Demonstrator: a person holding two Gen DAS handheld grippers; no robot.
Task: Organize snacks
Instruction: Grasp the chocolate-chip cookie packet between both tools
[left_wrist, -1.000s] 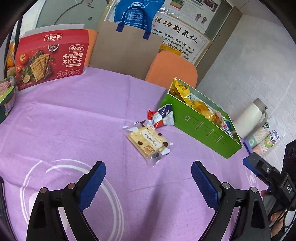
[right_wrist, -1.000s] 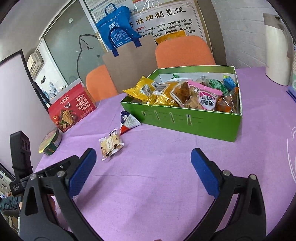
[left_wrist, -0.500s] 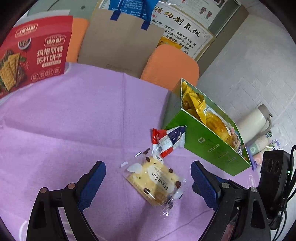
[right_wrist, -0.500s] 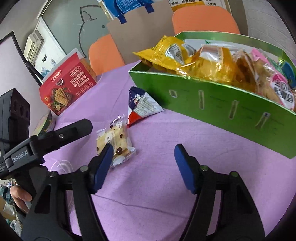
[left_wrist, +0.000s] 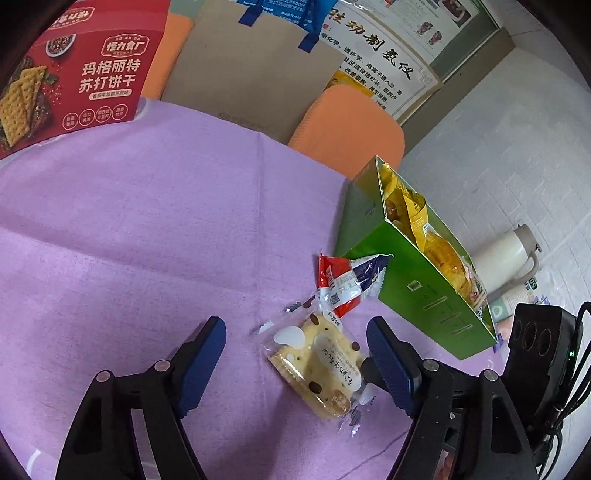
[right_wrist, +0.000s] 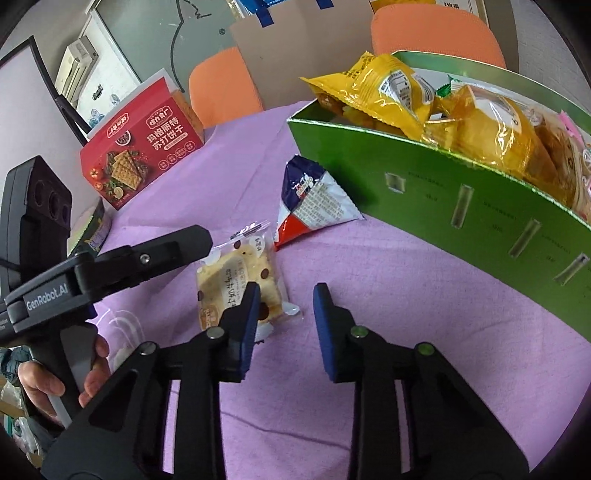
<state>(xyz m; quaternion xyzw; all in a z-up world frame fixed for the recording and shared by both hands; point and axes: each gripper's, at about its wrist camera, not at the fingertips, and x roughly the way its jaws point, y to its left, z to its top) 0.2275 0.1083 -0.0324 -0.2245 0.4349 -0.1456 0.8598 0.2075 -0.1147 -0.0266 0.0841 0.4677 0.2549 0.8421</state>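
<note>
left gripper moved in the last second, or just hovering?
Yes. The left gripper has advanced toward the green cardboard snack box on the purple tablecloth; its open jaws now flank the clear-wrapped biscuit packet.

Two black plastic hand-held grippers: left hand-held gripper (left_wrist: 295, 354) and right hand-held gripper (right_wrist: 284, 314), each with ribbed dark-blue finger pads (left_wrist: 201, 363) and silver pivot screws. Boxy black camera housing with three round lenses and trailing black cables. White "GenRobot.AI" lettering along one arm, pale grey handle below.
</note>
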